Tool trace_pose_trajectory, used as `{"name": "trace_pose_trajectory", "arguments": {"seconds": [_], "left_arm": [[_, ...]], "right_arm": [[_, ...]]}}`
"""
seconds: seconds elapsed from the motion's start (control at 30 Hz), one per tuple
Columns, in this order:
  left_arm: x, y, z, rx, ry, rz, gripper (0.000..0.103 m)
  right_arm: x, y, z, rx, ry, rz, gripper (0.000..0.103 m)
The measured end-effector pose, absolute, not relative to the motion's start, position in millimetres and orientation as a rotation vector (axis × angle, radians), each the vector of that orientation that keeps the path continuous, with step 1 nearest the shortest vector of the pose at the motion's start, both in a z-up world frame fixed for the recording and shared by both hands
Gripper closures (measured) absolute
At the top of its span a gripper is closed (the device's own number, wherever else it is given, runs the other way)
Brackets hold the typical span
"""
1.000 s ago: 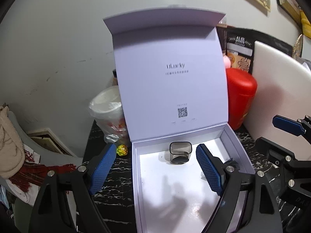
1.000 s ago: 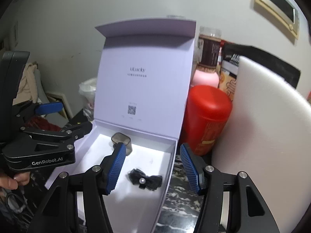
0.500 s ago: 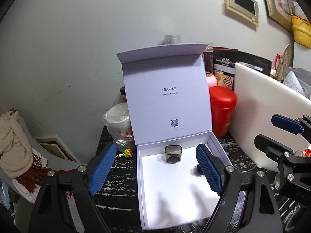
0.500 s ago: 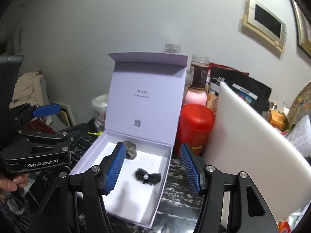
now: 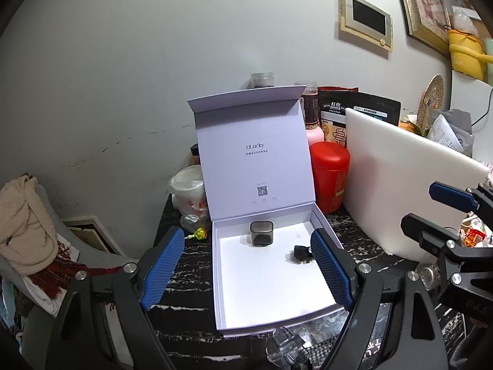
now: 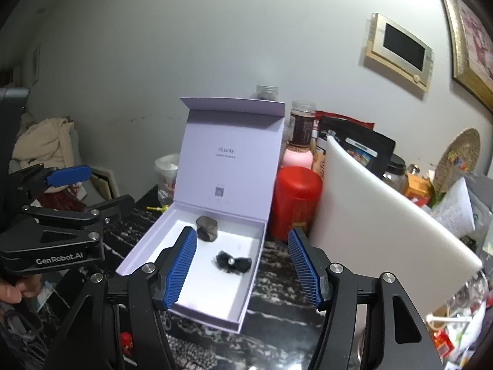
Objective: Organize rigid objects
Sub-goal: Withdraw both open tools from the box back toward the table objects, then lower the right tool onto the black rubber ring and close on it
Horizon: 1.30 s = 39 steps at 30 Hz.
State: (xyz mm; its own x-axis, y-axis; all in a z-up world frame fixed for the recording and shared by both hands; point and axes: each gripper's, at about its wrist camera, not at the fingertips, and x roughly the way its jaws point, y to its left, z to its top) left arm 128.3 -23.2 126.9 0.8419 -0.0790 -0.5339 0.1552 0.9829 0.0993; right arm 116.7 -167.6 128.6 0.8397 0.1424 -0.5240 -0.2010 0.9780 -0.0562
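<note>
On the dark marbled table (image 5: 185, 280):
Box (image 5: 271, 277): white, lid upright, tray open.
Cube (image 5: 261, 233): smoky, at the tray's back wall.
Bow (image 6: 232, 262): black, on the tray floor, apart from the cube.
Left gripper (image 5: 246, 268): spread wide, holding nothing.
Right gripper (image 6: 243, 269): jaws opening, nothing between the pads.
Red can (image 5: 329, 175): just beside the box.

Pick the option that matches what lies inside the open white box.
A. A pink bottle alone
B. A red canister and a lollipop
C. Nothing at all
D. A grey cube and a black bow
D: the box holds a grey cube near its hinge and a black bow beside it; the red canister stands outside.
</note>
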Motion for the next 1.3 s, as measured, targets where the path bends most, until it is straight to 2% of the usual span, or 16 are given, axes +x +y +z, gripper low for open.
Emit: {"name": "trace_pose_trajectory", "arguments": {"seconds": [0.13, 0.2, 0.27, 1.3], "left_arm": [[115, -23, 130, 0.138, 0.547, -0.135, 0.018], [108, -24, 130, 0.14, 0.544, -0.136, 0.012], [102, -25, 129, 0.136, 0.537, -0.133, 0.002], [45, -18, 90, 0.079, 0.633, -0.211, 0.001]], "right_arm": [[105, -170, 128, -0.102, 0.548, 0.175, 0.039], [99, -170, 127, -0.103, 0.547, 0.172, 0.038], [93, -170, 127, -0.102, 0.548, 0.172, 0.036], [20, -169, 91, -0.084, 0.607, 0.169, 0.028]]}}
